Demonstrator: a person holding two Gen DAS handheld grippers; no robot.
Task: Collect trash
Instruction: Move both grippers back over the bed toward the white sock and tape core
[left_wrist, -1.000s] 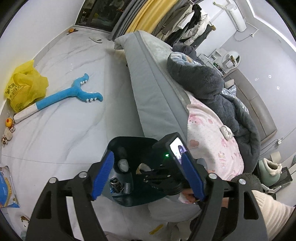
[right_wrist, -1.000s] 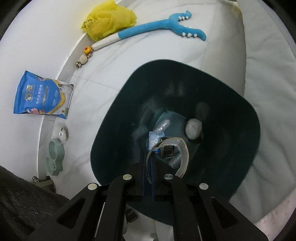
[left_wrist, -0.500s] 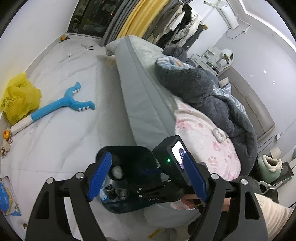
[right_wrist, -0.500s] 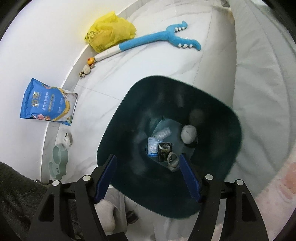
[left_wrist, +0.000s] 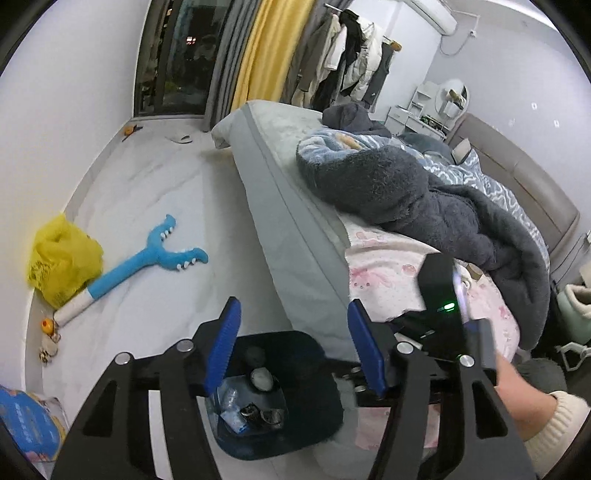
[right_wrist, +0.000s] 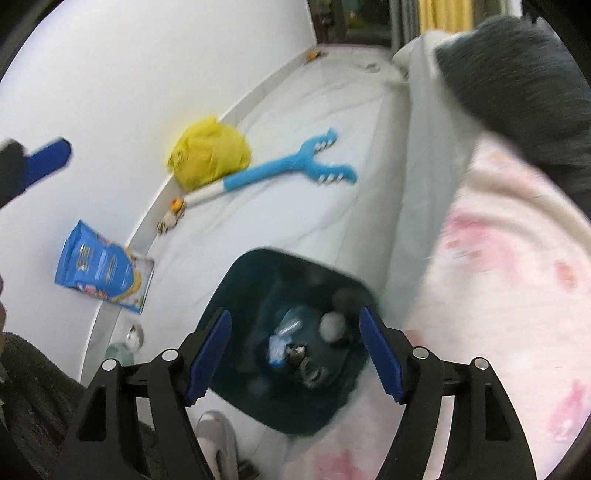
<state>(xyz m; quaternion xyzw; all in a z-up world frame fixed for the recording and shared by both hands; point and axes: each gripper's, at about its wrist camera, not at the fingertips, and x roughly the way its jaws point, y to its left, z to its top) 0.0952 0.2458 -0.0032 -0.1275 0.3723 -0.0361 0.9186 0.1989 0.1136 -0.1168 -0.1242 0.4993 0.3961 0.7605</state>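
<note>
Your dark teal trash bin (right_wrist: 291, 373) stands on the floor hard against the side of the bed (left_wrist: 295, 236), directly below and ahead of your right gripper (right_wrist: 295, 358), whose blue pads are spread wide with nothing between them. The scraps — a crumpled white wad (right_wrist: 330, 326), clear plastic, a dark piece beside a ring-shaped bit — lie at the bin's bottom. Your left gripper (left_wrist: 295, 347) is also spread wide and empty, above the bin's rim (left_wrist: 273, 338) and facing out across the floor. The nearest likely trash is the blue snack bag (right_wrist: 101, 267) by the wall, off to the left, its long axis running along the skirting — probably your left hand's reach, though that is a judgement. A second ago your right gripper was pinched on a curled strip low inside the bin; now it has let go, opened and risen.
</note>
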